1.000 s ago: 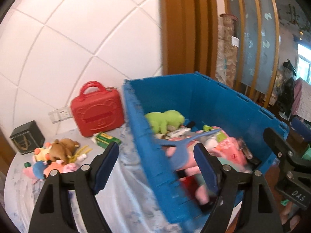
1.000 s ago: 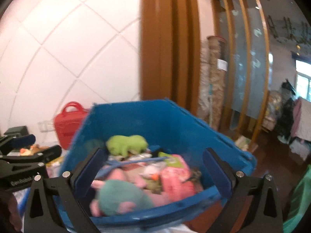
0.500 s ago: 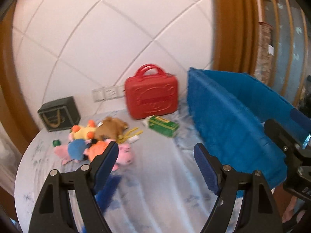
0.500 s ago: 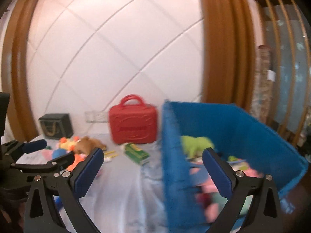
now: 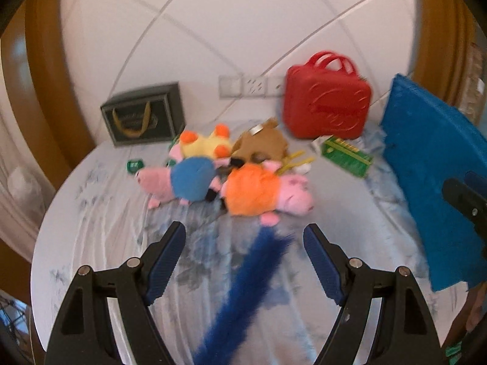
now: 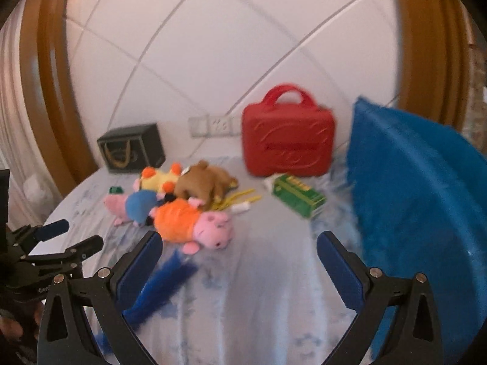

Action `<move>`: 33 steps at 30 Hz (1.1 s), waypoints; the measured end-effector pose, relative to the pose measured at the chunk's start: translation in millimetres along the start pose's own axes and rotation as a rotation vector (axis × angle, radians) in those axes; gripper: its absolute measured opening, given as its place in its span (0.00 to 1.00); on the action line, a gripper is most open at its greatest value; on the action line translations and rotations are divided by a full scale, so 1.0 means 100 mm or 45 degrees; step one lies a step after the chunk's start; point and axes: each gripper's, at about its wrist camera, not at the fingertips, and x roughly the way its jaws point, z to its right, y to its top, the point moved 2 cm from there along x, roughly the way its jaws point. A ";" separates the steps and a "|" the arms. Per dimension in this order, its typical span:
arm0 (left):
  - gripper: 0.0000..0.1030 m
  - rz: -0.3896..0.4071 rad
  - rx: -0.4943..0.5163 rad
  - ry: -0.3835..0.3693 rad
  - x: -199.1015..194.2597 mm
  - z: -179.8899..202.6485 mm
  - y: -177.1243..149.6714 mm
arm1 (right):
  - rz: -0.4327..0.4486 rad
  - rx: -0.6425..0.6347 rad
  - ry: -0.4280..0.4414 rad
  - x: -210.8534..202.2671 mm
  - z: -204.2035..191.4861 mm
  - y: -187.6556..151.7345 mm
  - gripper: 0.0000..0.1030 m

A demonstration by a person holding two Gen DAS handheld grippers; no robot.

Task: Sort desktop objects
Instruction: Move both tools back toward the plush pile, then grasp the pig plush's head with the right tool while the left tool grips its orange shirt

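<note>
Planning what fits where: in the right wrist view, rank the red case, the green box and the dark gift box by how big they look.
1. red case, clearly largest.
2. dark gift box.
3. green box, though it looks close to the gift box, so that order is unsure.

A lived-in room of a home is showing here. A round bench (image 5: 91, 231) is wearing a pale floral cloth and standing against a white wall panelled in diagonal seams, framed by curved wooden trim (image 5: 45, 70). Wall sockets (image 5: 252, 85) are sitting just above the bench top. Soft toys (image 5: 243, 179) are lying heaped in the middle, with a red carry case (image 5: 327, 106) and a dark gift box (image 5: 143, 118) standing at the back and a green carton (image 5: 347, 155) lying near a blue storage crate (image 5: 438, 176).
</note>
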 end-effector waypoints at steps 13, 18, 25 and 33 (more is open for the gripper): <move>0.77 -0.221 0.022 -0.047 1.41 -0.26 0.12 | -0.367 0.051 -0.018 1.63 -0.08 -0.11 1.00; 0.77 -0.336 0.094 -0.075 2.08 -0.13 0.12 | -0.482 0.051 -0.025 2.26 -0.09 -0.18 1.00; 0.77 -0.382 0.186 -0.115 2.60 -0.02 0.13 | -0.604 -0.012 0.021 2.86 -0.26 -0.32 1.00; 0.77 -0.379 0.219 -0.224 2.74 0.00 0.14 | -0.646 0.041 0.075 3.07 -0.17 -0.40 1.00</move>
